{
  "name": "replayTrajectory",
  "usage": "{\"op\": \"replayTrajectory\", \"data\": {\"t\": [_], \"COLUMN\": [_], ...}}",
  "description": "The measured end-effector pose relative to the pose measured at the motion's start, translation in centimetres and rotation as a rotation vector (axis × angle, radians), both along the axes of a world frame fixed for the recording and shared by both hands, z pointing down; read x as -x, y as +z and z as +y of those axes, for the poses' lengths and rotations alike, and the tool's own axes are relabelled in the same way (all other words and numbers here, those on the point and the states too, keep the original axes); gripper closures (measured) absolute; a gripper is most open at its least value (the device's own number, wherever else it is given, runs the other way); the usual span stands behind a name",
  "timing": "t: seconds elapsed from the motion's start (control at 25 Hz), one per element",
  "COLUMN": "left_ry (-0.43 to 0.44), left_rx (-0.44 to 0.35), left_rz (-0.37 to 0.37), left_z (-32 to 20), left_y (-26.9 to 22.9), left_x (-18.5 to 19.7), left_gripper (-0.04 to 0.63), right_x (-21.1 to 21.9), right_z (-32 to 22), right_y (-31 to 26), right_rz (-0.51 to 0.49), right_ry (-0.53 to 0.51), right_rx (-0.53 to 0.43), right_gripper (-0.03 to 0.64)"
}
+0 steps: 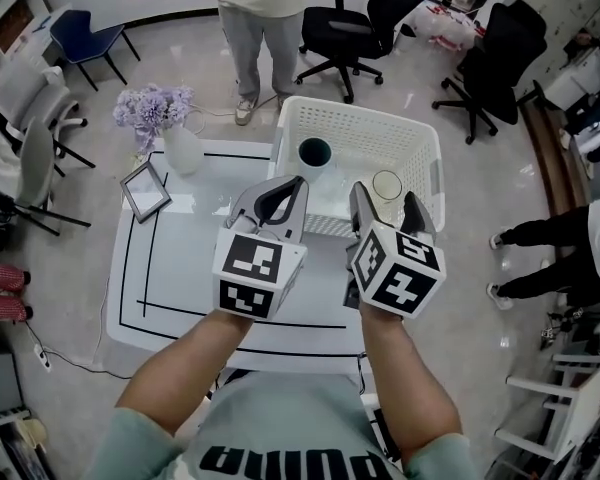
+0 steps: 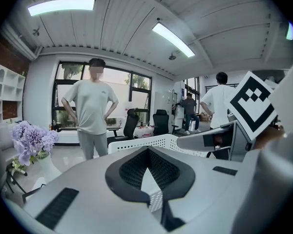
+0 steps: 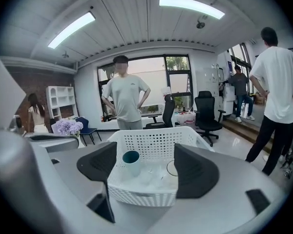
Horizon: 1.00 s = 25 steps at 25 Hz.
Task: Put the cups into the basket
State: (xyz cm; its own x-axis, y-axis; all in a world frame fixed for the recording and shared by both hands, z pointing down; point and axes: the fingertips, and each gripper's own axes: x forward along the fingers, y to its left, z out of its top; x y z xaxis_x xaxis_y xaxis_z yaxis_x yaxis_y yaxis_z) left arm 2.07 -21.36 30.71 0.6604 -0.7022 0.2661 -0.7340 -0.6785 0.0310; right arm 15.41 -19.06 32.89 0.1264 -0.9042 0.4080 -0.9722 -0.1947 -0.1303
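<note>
- The left gripper (image 1: pixel 296 186) (image 2: pixel 146 149) is held over the white table (image 1: pixel 180 268), with its jaws pressed together and nothing between them.
- The right gripper (image 1: pixel 384 198) (image 3: pixel 145 152) is held just beside it, with its jaws spread and empty.
- The white basket (image 1: pixel 360 113) (image 3: pixel 151 132) is seen on the table in front of both grippers.
- A teal cup (image 1: pixel 314 153) (image 3: pixel 131 161) and a clear cup (image 1: pixel 387 184) (image 3: pixel 172 168) are standing upright inside the basket, a little apart.
- A vase (image 1: pixel 180 150) with purple flowers and a picture frame (image 1: pixel 145 190) are placed at the left of the table.
</note>
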Motion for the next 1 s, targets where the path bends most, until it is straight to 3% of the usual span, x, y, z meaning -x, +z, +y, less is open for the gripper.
{"op": "replayTrajectory", "data": {"t": [0.24, 0.28, 0.32, 0.36, 1.0], "left_ry": [0.015, 0.019, 0.021, 0.023, 0.064], "left_rx": [-0.02, -0.023, -0.025, -0.026, -0.036], "left_rz": [0.006, 0.005, 0.004, 0.003, -0.017], "left_z": [2.4, 2.9, 3.4, 3.9, 13.6], "left_y": [-0.4, -0.4, -0.3, -0.2, 2.4], "left_x": [0.8, 1.0, 1.3, 1.6, 7.8], "left_gripper": [0.589, 0.589, 0.589, 0.589, 0.589], "right_x": [2.5, 2.9, 3.3, 3.7, 10.3], "right_z": [3.3, 4.0, 4.6, 5.2, 14.1], "right_y": [0.5, 0.6, 0.7, 0.9, 1.1], "right_rz": [0.04, 0.056, 0.073, 0.085, 0.113], "right_ry": [-0.047, -0.049, -0.049, -0.05, -0.129], "right_rx": [-0.026, -0.03, -0.033, -0.033, -0.093], "right_gripper": [0.244, 0.283, 0.419, 0.51, 0.595]}}
